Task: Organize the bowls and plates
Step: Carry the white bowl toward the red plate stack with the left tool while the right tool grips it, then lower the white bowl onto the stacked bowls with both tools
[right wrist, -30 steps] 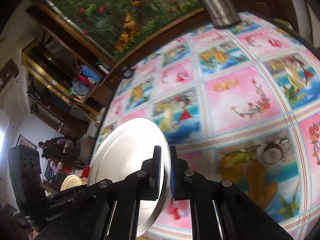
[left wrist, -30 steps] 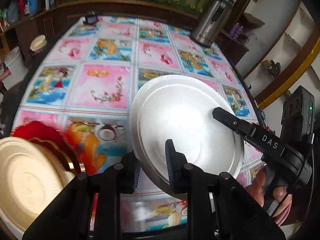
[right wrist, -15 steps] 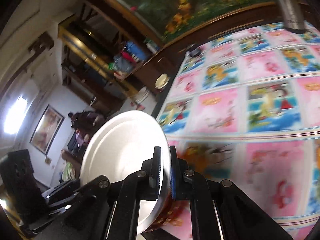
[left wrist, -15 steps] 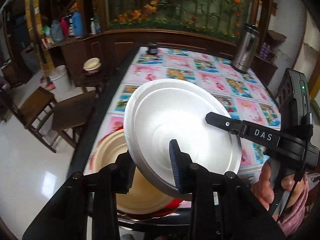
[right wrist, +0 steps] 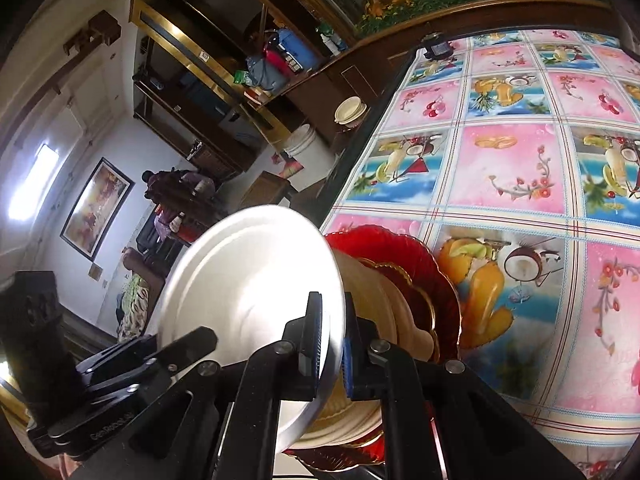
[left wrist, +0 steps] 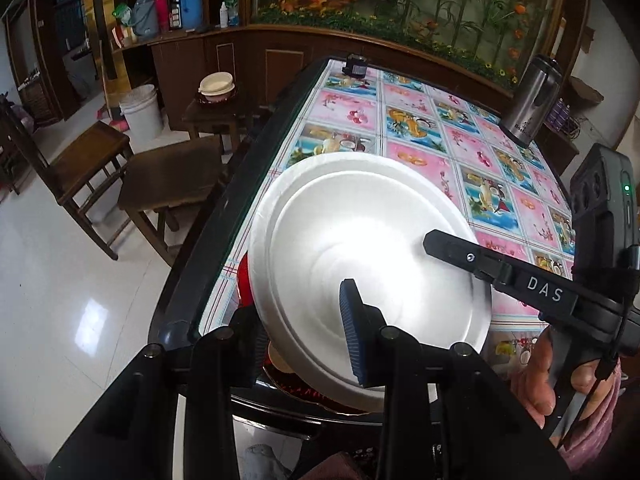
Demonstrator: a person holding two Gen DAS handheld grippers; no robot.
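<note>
Fingers: the right gripper (right wrist: 330,340) is clamped on the rim of the white plate (left wrist: 360,264), one blue-ribbed pad on the plate's face and the other behind it, with no gap visible at the rim. The left gripper (left wrist: 304,340) straddles the opposite edge of the same plate. Its near finger (left wrist: 354,340) stands off the plate's face, and its other finger is mostly hidden behind the rim. These jaws are parted and not pressing on the plate.

Plate position: the white plate is held tilted, clear of the table, above the table's near left corner. Its face is turned toward the left-wrist camera and it appears almost edge-on in the right-wrist view.

Beneath it: a stack rests on the tablecloth (right wrist: 520,168) at that same corner. The stack consists of a cream bowl (right wrist: 380,304) seated in a red glass plate (right wrist: 432,280) with a scalloped gold rim. The white plate's lower edge lies just beside the cream bowl; contact cannot be confirmed.

Other items: a steel flask (left wrist: 532,100) stands near the table's far right edge. A person's hand (left wrist: 560,372) grips the handle of the right gripper at the lower right of the left-wrist view.
</note>
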